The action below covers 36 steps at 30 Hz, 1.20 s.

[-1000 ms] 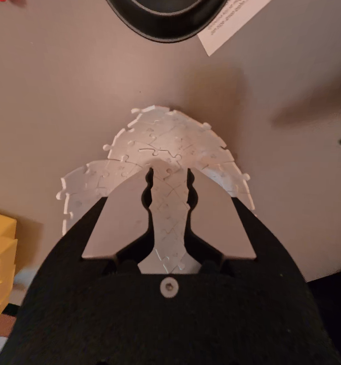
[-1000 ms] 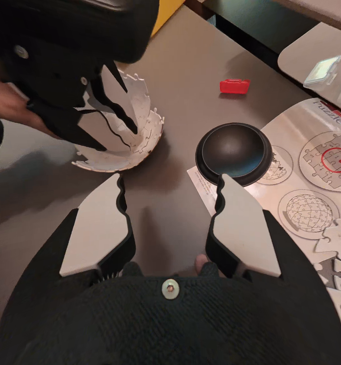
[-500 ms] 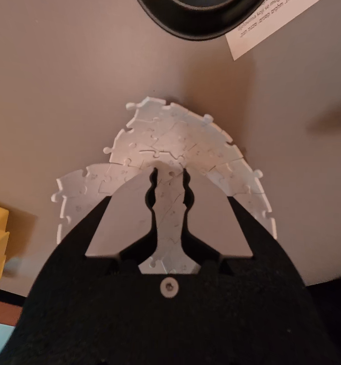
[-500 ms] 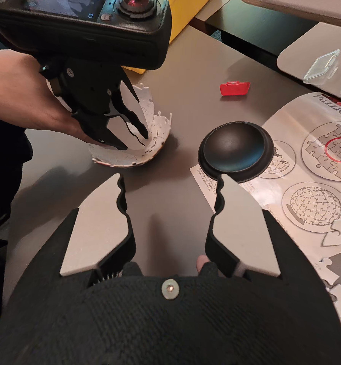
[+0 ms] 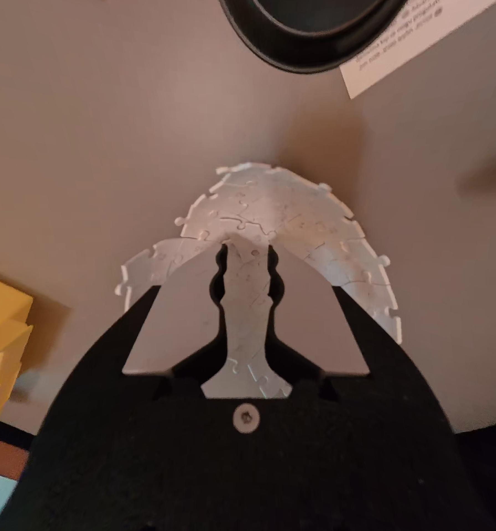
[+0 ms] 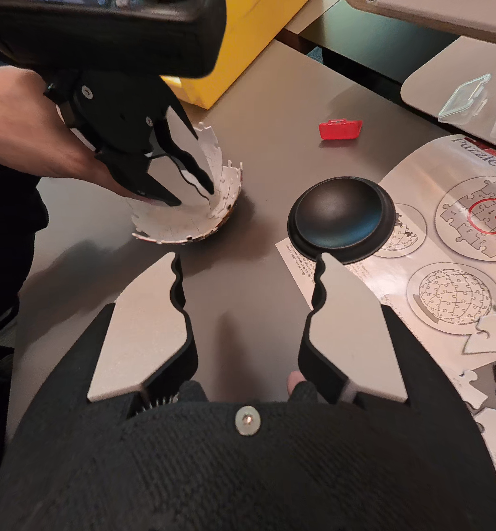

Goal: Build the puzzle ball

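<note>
Two grippers over grey table (image 6: 269, 120), left gripper (image 5: 246, 247) narrowly parted, fingers inside half-built puzzle ball (image 5: 272, 207) shell, clamping unclear, right gripper (image 6: 248, 258) wide apart, empty, black stand (image 6: 341, 218) far right.

Tabletop (image 6: 269, 115): grey surface on which the other items are laid.
Red clip (image 6: 340, 129): small red plastic piece, set apart toward the far side.
Yellow box (image 6: 241, 48): seen at the far edge.
Clear plastic case (image 6: 465, 99): placed on a separate pale surface, far right.
</note>
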Each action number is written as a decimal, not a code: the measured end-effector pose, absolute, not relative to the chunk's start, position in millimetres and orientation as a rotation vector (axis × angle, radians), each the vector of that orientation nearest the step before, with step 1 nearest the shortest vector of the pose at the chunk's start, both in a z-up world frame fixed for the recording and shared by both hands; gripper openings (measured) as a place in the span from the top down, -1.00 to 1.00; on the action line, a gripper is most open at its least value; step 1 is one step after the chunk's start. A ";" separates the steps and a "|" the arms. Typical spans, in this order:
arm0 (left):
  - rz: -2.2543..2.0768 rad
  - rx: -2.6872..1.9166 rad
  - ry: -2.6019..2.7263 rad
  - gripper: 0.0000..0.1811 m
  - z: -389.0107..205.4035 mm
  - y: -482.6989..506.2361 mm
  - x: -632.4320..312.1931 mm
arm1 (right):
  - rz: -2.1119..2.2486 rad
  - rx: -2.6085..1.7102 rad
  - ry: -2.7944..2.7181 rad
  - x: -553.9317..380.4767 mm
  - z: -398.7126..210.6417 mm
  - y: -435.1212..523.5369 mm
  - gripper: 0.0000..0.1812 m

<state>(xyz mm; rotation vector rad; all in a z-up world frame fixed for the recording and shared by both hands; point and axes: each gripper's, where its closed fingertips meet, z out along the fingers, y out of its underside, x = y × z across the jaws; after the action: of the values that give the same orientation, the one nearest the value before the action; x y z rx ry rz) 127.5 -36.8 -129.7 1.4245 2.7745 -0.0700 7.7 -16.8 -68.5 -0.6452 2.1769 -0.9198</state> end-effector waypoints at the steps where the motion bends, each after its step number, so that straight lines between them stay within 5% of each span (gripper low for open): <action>1: -0.081 1.393 2.793 0.69 -128.4 -38.2 127.3 | -0.922 -0.642 2.173 7.1 -67.7 -17.2 0.03; 27: -0.006 1.532 2.656 0.66 -138.5 -30.1 130.8 | -0.923 -0.618 2.155 2.7 -66.0 -17.8 0.04; 32: -0.086 1.526 2.658 0.88 -135.4 -37.3 129.7 | -0.927 -0.624 2.157 1.9 -66.0 -17.9 0.03; 36: -0.089 1.477 2.694 0.73 -129.8 -38.6 136.1 | -0.923 -0.618 2.155 1.4 -66.8 -18.0 0.03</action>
<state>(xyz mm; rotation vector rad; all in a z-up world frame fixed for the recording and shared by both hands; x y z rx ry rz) 136.1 -38.6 -129.8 1.4765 2.6944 -0.0886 1.4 -18.0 -66.8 -0.6181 2.1551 -0.9229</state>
